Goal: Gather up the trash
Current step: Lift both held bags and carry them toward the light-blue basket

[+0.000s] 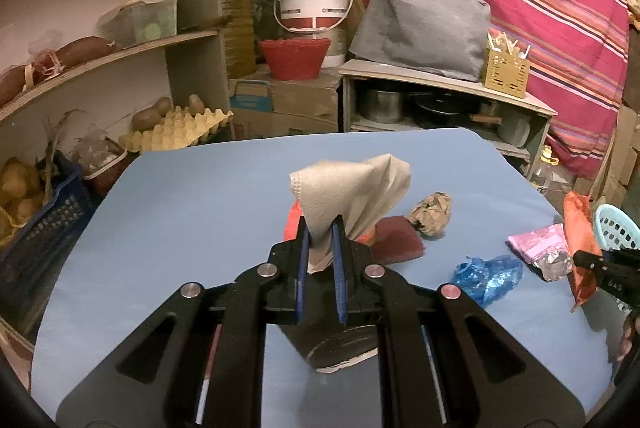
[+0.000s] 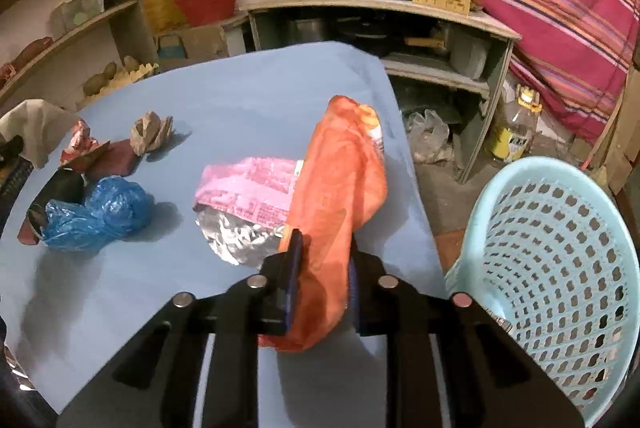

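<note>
My left gripper (image 1: 320,228) is shut on a beige paper napkin (image 1: 344,192) and holds it above the blue table (image 1: 192,212). My right gripper (image 2: 322,248) is shut on an orange plastic wrapper (image 2: 340,180), lifted near the table's right edge beside a light blue trash basket (image 2: 560,260). On the table lie a pink foil packet (image 2: 248,192), a blue plastic bag (image 2: 96,216), a crumpled brown paper ball (image 1: 432,214), a dark red piece (image 1: 400,240), a red-and-white wrapper (image 2: 80,144) and a black cylinder (image 1: 340,344) below the left gripper.
Wooden shelves (image 1: 120,56) with an egg tray (image 1: 176,128) and potatoes stand at the left. A low shelf (image 1: 440,84) with pots stands behind the table. A white bucket (image 1: 314,4), a striped red cloth (image 1: 540,8) and a bottle on the floor (image 2: 516,128) are beyond.
</note>
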Action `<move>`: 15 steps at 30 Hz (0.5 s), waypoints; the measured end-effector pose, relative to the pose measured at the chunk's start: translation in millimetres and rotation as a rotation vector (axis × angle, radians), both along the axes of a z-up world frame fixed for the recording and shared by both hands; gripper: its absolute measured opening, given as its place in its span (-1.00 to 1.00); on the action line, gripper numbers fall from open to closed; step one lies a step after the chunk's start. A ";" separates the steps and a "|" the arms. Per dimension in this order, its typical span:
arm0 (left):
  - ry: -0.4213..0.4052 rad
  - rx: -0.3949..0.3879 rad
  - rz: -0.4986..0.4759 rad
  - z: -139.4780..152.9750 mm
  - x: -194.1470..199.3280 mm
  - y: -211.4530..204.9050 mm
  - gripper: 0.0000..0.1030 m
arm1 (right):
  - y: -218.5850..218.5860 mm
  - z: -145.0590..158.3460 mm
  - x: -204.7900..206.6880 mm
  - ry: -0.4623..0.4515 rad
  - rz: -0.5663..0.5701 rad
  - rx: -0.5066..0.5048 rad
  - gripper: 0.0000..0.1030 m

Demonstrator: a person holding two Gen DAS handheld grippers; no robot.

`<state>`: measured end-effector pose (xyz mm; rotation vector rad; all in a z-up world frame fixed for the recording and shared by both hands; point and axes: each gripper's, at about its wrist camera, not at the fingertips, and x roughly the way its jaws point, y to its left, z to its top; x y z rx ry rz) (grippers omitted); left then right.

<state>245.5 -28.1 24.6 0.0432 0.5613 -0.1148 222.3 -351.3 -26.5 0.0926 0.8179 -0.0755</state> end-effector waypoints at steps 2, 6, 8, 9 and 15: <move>-0.002 0.000 -0.007 0.5 -0.3 -5.7 -0.81 | 0.4 4.8 -3.3 -0.021 0.001 -0.014 -0.81; -0.011 -0.010 -0.026 5.4 -3.3 -14.8 -0.81 | -4.7 16.3 -10.7 -0.067 0.001 -0.019 -0.83; -0.014 -0.023 -0.046 9.3 -6.2 -22.3 -0.81 | -11.2 24.0 -15.7 -0.094 -0.008 -0.022 -0.83; -0.017 -0.025 -0.058 11.4 -7.6 -27.9 -0.81 | -14.3 26.7 -17.7 -0.102 -0.013 -0.018 -0.83; -0.044 -0.004 -0.135 23.6 -21.0 -74.9 -0.81 | -56.1 41.3 -32.4 -0.150 -0.080 0.012 -0.83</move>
